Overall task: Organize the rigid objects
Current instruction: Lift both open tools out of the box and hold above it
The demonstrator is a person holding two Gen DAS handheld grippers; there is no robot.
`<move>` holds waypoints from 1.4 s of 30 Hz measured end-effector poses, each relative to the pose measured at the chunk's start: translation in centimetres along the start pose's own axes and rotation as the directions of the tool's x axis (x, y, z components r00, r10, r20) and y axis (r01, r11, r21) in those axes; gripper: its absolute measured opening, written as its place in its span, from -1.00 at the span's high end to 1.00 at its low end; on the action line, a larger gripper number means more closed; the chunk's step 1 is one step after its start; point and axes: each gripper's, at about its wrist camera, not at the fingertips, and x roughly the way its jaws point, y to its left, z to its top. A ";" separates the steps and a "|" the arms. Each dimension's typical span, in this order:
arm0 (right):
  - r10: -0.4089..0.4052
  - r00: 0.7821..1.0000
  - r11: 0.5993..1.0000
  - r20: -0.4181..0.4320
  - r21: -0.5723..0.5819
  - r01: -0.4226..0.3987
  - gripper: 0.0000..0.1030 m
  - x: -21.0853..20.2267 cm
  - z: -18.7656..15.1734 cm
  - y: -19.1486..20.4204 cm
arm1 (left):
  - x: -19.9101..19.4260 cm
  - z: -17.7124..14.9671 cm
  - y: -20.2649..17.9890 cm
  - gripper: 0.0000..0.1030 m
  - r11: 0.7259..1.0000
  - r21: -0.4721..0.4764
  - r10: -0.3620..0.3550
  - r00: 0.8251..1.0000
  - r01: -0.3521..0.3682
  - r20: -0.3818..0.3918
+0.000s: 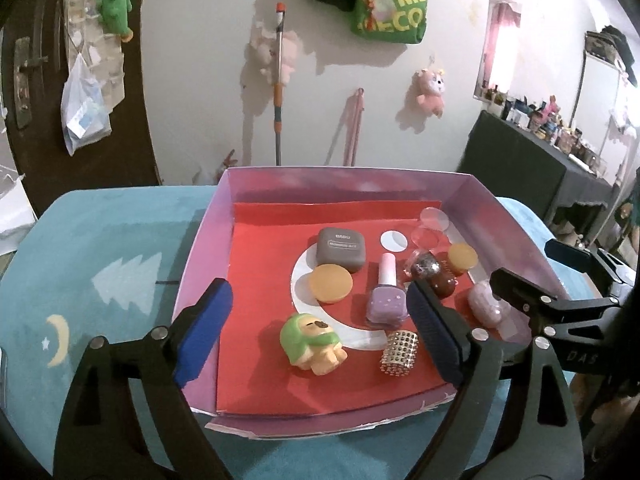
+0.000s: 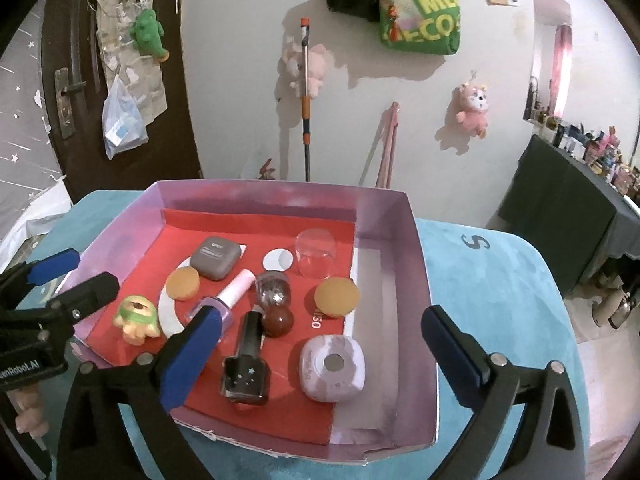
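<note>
Progress: every small item in view already lies inside the box (image 2: 396, 240) on the table (image 2: 500, 280); I judge the sorting nearly done, with little or nothing left outside.
Box contents: grey case (image 1: 341, 249), purple nail polish (image 1: 386, 300), green toy (image 1: 310, 340), studded ring (image 1: 400, 352), black nail polish (image 2: 248, 364), lilac case (image 2: 333, 368).
Left hand-held gripper (image 1: 316, 326): jaws wide and empty, above the box's near edge, toy and ring between them.
Right hand-held gripper (image 2: 320, 354): jaws wide, holding nothing, over the box's near edge, black polish and lilac case between them.
</note>
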 end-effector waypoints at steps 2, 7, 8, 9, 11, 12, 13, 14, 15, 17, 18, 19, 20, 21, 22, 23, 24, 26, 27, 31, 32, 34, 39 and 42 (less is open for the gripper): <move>-0.020 0.999 1.000 0.028 -0.003 0.020 -1.00 0.1 -0.5 0.1 | 0.0 -0.4 -0.4 -0.79 0.999 0.025 0.041 0.998 -0.042 0.039; -0.048 0.994 0.999 0.098 -0.012 0.050 -1.00 0.1 -1.3 0.3 | 0.4 -0.7 -0.6 -0.80 0.998 0.025 0.060 0.996 -0.062 0.070; -0.045 0.994 0.999 0.103 -0.015 0.047 -1.00 0.1 -1.4 0.3 | 0.5 -0.9 -0.6 -0.80 0.997 0.030 0.062 0.995 -0.064 0.076; -0.042 0.993 0.999 0.108 -0.015 0.044 -1.00 0.1 -1.5 0.3 | 0.6 -0.9 -0.6 -0.80 0.997 0.035 0.063 0.995 -0.066 0.078; -0.035 0.993 0.999 0.113 -0.016 0.037 -1.00 0.1 -1.7 0.4 | 0.6 -1.3 -0.8 -0.80 0.995 0.048 0.084 0.991 -0.089 0.101; -0.031 0.993 0.999 0.115 -0.015 0.033 -1.00 0.1 -1.9 0.5 | 0.5 -1.6 -0.9 -0.80 0.994 0.053 0.091 0.990 -0.097 0.106; -0.026 0.993 0.999 0.115 -0.016 0.028 -1.00 0.1 -2.1 0.6 | 0.6 -1.7 -1.0 -0.80 0.993 0.054 0.101 0.989 -0.108 0.112; -0.024 0.993 0.999 0.116 -0.019 0.026 -1.00 0.1 -2.2 0.8 | 0.6 -1.9 -0.9 -0.80 0.992 0.048 0.107 0.988 -0.112 0.110; -0.020 0.993 0.999 0.113 -0.025 0.023 -1.00 0.1 -2.3 0.9 | 0.8 -2.0 -0.7 -0.80 0.993 0.042 0.106 0.989 -0.111 0.100; -0.017 0.994 0.999 0.111 -0.029 0.020 -1.00 0.2 -2.5 1.1 | 1.1 -2.3 -0.4 -0.80 0.992 0.032 0.116 0.990 -0.118 0.081; -0.015 0.994 0.999 0.106 -0.032 0.019 -1.00 0.4 -2.6 1.2 | 1.2 -2.4 -0.3 -0.80 0.992 0.028 0.119 0.990 -0.121 0.076; -0.012 0.994 0.999 0.104 -0.033 0.016 -1.00 0.5 -2.7 1.2 | 1.4 -2.5 -0.2 -0.80 0.992 0.024 0.119 0.991 -0.121 0.067; -0.008 0.995 0.999 0.101 -0.034 0.012 -1.00 0.5 -2.7 1.3 | 1.5 -2.6 -0.1 -0.80 0.993 0.018 0.116 0.991 -0.118 0.059; -0.008 0.995 0.999 0.098 -0.036 0.011 -1.00 0.6 -2.8 1.4 | 1.6 -2.6 0.0 -0.80 0.993 0.013 0.116 0.992 -0.117 0.057; -0.012 0.995 0.999 0.097 -0.040 0.016 -1.00 0.6 -2.9 1.4 | 1.6 -2.7 0.1 -0.80 0.993 0.011 0.116 0.992 -0.117 0.057; -0.016 0.995 0.999 0.095 -0.042 0.020 -1.00 0.6 -2.9 1.5 | 1.6 -2.7 0.1 -0.80 0.993 0.012 0.116 0.992 -0.117 0.059; -0.012 0.995 0.999 0.095 -0.039 0.016 -1.00 0.6 -2.9 1.4 | 1.6 -2.8 0.0 -0.80 0.993 0.013 0.116 0.992 -0.117 0.059; -0.013 0.996 0.999 0.094 -0.030 0.016 -1.00 0.7 -3.0 1.2 | 1.6 -2.8 0.0 -0.80 0.993 0.013 0.112 0.992 -0.113 0.060; -0.013 0.996 1.000 0.092 -0.021 0.015 -1.00 0.7 -3.0 1.0 | 1.6 -2.8 0.0 -0.80 0.994 0.014 0.107 0.992 -0.108 0.061; -0.016 0.996 1.000 0.091 -0.024 0.018 -1.00 0.8 -3.0 1.1 | 1.7 -2.9 -0.2 -0.81 0.994 0.024 0.104 0.993 -0.106 0.061; -0.020 0.996 0.999 0.088 -0.027 0.023 -1.00 0.8 -3.0 1.2 | 1.6 -2.9 -0.2 -0.80 0.994 0.026 0.103 0.993 -0.105 0.064; -0.022 0.996 0.999 0.086 -0.028 0.024 -1.00 0.9 -2.9 1.2 | 1.6 -2.9 -0.3 -0.80 0.994 0.027 0.101 0.993 -0.103 0.065; -0.026 0.996 0.999 0.085 -0.028 0.029 -1.00 0.9 -2.9 1.3 | 1.6 -3.0 -0.2 -0.80 0.994 0.025 0.102 0.993 -0.103 0.064; -0.028 0.996 0.999 0.090 -0.021 0.030 -1.00 0.9 -2.9 1.2 | 1.6 -2.9 -0.2 -0.81 0.994 0.026 0.102 0.993 -0.104 0.063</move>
